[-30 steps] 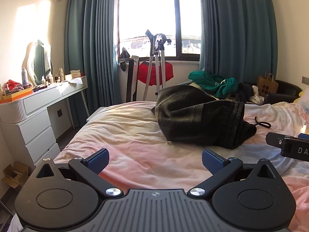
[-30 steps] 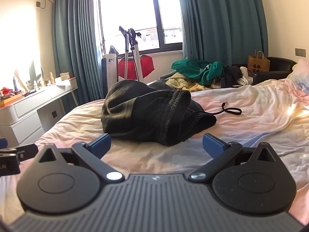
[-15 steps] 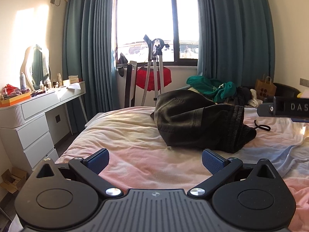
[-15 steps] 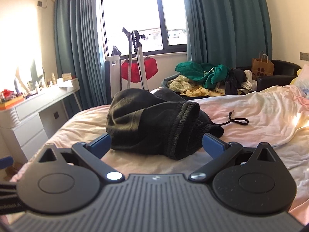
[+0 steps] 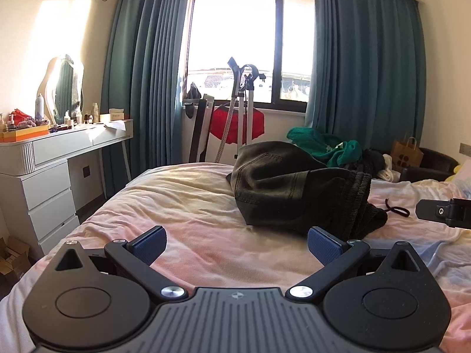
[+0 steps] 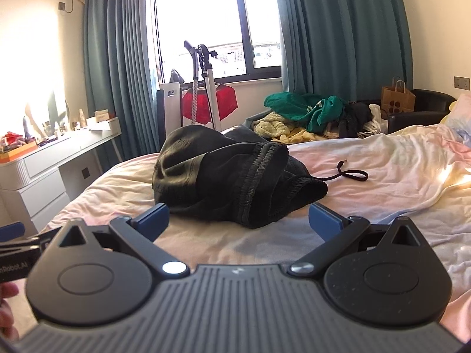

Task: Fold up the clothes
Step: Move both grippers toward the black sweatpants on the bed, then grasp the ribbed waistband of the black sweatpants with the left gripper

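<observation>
So the bed (image 5: 182, 200) fills everything ahead of both my tools, rumpled pink and cream sheet. Off to my left there's one white dresser (image 5: 56, 173) with a mirror and a bunch of bottles on top, too small to count. Straight past the bed is one window with teal curtains (image 5: 141, 67) on both sides, and a stand with something red hanging on it (image 5: 238, 123).

One dark crumpled garment (image 6: 223, 173) sits on the sheet just in front of my right gripper (image 6: 238, 217) and ahead-right of my left gripper (image 5: 237, 242). Nothing between my fingers and it, just bare sheet. Its drawstring (image 6: 350, 175) trails out to the right.

Further back right is a heap of clothes with a green piece (image 6: 303, 108) on top, plus one brown paper bag (image 6: 397, 98).

Both grippers are spread wide, holding nothing. My right one pokes into the left camera's edge.
</observation>
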A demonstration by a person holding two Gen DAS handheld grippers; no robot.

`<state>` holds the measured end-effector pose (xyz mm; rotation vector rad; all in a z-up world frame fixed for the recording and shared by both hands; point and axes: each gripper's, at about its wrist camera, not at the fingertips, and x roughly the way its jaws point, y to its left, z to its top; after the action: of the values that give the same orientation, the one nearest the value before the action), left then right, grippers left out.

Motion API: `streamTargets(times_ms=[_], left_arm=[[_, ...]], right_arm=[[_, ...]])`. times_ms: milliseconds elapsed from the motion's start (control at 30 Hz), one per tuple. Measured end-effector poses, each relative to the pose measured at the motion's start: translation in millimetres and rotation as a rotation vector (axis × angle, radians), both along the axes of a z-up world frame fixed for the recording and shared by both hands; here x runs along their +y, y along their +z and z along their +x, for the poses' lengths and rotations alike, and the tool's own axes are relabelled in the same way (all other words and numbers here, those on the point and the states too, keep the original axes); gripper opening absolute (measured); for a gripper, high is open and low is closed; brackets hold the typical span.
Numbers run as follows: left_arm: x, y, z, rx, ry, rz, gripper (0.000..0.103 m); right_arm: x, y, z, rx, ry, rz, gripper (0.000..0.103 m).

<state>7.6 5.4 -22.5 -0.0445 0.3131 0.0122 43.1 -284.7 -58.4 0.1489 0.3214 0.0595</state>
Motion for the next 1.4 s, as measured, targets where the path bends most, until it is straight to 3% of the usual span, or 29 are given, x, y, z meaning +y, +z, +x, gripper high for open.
streamTargets(times_ms=[200, 400, 600, 833, 967, 1067, 1333, 1400], left_arm=[[2.0, -9.3, 7.8, 0.029, -0.001, -0.052, 0.103], [-10.5, -18.0, 10.2, 0.026, -0.001, 0.031, 0.103], [-37.2, -18.6, 25.6, 0.037, -0.074, 0.123, 0.103], [-87.9, 5.4, 110.5, 0.023, -0.205, 0.195, 0.103], [-142.0, 8.3, 168.4, 0.039, -0.277, 0.283, 0.102], [-180.0, -1.7, 207.0, 0.061, -0.299, 0.329, 0.094], [-268.0, -33.2, 296.0, 0.097, -0.323, 0.427, 0.084], [-274.0, -38.1, 309.3, 0.096, -0.288, 0.423, 0.069]], right_arm=[[-13.6, 0.9, 4.3, 0.027, 0.002, 0.027, 0.103], [-25.7, 4.5, 2.8, 0.03, -0.015, 0.057, 0.103], [-41.8, 5.5, 1.5, 0.044, -0.106, 0.003, 0.103], [-91.2, -5.0, 7.8, 0.133, -0.131, 0.23, 0.103], [-101.7, -11.5, 12.3, 0.151, -0.166, 0.253, 0.103], [-110.6, -17.6, 14.3, 0.147, -0.22, 0.273, 0.103], [-140.4, -48.4, 31.1, 0.183, -0.327, 0.337, 0.103], [-144.8, -56.0, 36.3, 0.195, -0.327, 0.366, 0.103]])
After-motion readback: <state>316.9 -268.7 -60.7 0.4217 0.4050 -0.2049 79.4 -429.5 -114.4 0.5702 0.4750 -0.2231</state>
